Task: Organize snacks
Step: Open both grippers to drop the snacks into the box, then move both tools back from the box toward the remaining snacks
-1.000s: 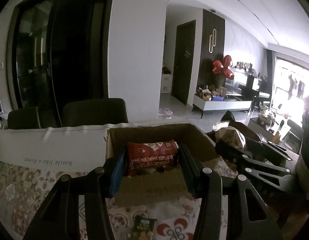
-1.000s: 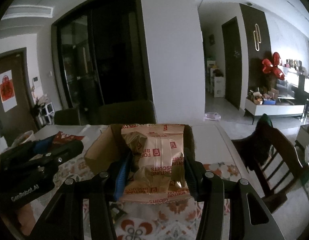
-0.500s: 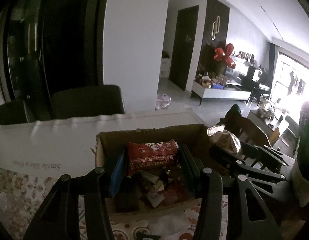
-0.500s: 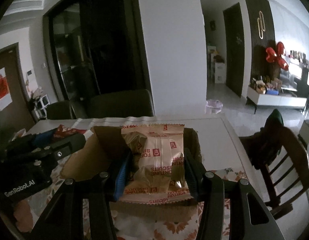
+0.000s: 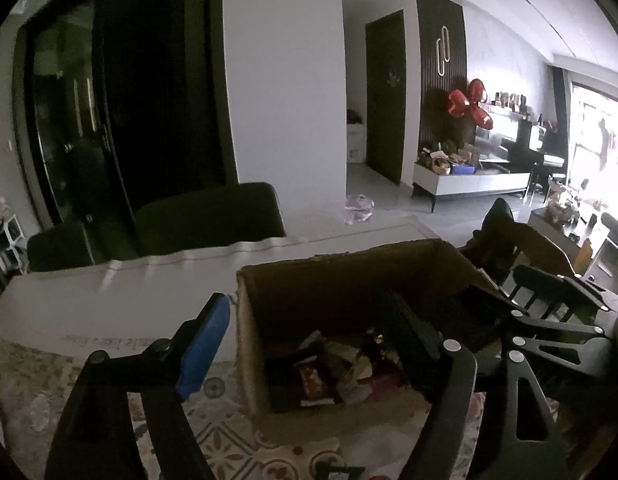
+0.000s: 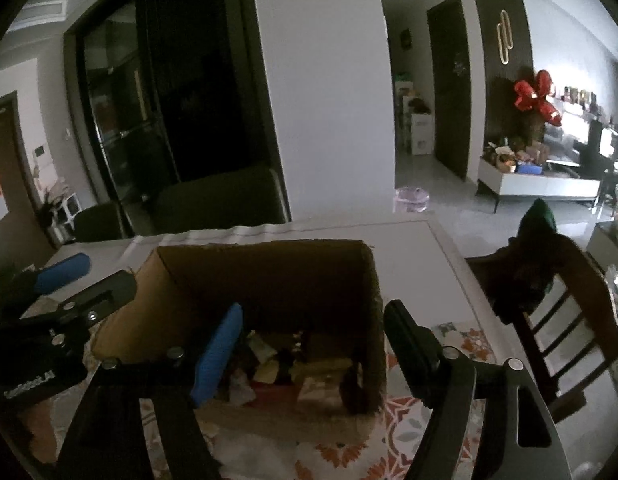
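Your cardboard box (image 5: pixel 349 280) stands upright on the patterned surface (image 6: pixel 449 412), mouth open upward, with a jumble of snack packets (image 5: pixel 341 368) lying at mixed angles on its floor. Your left gripper (image 5: pixel 309 340) hovers over the box's left wall, fingers spread wide and empty. Your right gripper (image 6: pixel 313 332) straddles the box's right wall, fingers likewise apart, holding nothing.

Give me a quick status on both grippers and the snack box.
Left gripper open, empty. Right gripper open, empty. Both poised over the cardboard box; loose snack packets lie inside. Nothing blocking the box opening.
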Motion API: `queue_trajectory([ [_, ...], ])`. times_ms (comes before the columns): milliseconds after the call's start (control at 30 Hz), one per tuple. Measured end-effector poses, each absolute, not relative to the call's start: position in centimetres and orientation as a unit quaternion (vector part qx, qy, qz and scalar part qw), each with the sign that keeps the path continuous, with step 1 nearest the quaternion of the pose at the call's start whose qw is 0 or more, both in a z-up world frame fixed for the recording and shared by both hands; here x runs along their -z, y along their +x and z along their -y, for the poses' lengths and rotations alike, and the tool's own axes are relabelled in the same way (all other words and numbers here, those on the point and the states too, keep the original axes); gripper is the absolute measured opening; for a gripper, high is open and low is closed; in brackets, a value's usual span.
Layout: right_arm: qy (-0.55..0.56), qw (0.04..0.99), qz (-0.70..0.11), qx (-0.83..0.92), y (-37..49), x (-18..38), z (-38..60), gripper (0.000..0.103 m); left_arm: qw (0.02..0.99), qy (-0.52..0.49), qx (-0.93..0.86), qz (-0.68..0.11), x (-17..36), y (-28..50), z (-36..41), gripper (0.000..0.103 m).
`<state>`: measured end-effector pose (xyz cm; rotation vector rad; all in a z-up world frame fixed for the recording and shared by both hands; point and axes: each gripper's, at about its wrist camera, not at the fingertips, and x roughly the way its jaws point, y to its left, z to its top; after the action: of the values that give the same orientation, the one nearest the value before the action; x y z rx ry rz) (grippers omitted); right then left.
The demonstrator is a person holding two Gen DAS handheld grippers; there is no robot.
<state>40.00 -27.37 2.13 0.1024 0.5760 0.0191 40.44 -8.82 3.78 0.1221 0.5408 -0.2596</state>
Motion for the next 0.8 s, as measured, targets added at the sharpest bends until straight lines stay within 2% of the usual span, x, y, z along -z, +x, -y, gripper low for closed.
queue_trajectory([
  [333, 0.050, 0.965, -0.256, 0.015, 33.8, -2.8, 25.4, 0.075, 0.958, 0.057, 0.131, -0.249, -4.1, 34.5, 6.4, 0.081],
  [433, 0.065, 0.965, -0.253, 0.028, 32.0, -2.7, 25.1, 0.081, 0.959, 0.056, 0.136, -0.244, -4.2, 32.9, 5.8, 0.082],
  [800, 0.065, 0.965, -0.250, 0.056, 26.8, -0.9, 22.9, 0.081, 0.954, 0.073, 0.149, -0.252, -1.9, 29.0, 4.3, 0.082],
])
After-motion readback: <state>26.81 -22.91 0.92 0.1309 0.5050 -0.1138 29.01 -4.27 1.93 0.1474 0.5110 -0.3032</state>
